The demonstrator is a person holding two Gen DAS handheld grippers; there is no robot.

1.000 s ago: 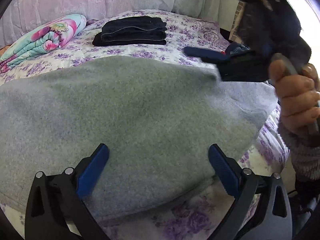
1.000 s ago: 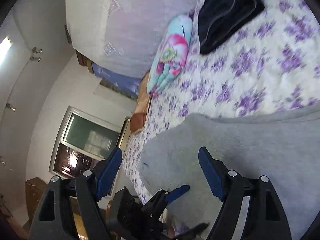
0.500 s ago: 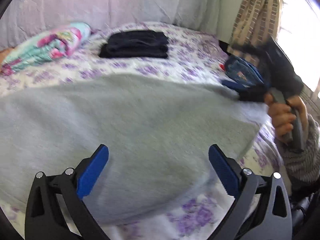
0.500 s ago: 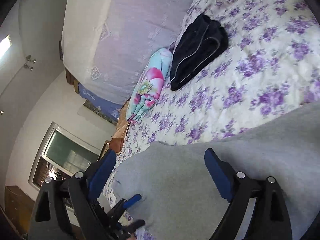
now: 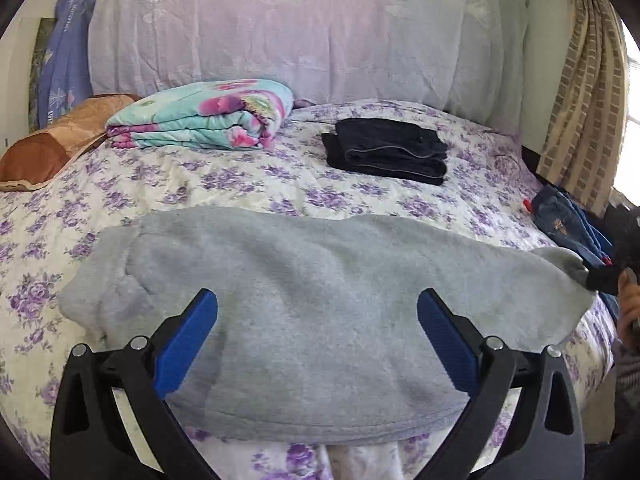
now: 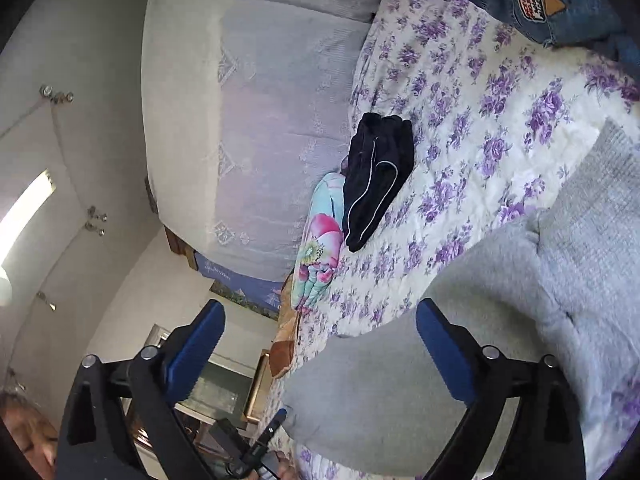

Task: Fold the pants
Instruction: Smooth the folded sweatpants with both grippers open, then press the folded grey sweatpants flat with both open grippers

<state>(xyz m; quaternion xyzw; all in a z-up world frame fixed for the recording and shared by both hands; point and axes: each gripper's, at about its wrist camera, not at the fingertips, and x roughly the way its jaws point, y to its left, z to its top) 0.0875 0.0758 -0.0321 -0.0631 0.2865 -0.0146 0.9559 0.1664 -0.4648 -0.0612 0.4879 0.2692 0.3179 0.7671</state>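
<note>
Grey fleece pants [image 5: 320, 276] lie folded across the near part of the bed; they also show in the right wrist view [image 6: 520, 300]. My left gripper [image 5: 318, 340] is open and empty, held above the pants' near edge. My right gripper [image 6: 320, 344] is open and empty, tilted sideways beside the pants' right end; its dark body [image 5: 608, 276] shows at the right edge of the left wrist view, close to the pants' right corner.
The bed has a purple-flowered sheet [image 5: 240, 176]. Folded dark pants [image 5: 386, 150] lie at the back, a rolled floral blanket [image 5: 208, 120] at back left, a brown pillow [image 5: 52, 144] far left. Blue jeans [image 5: 568, 220] lie at the bed's right edge. A curtain [image 5: 588, 80] hangs right.
My left gripper has drawn back and up, so the whole pants show. My right gripper has swung from above the pants down to their right end.
</note>
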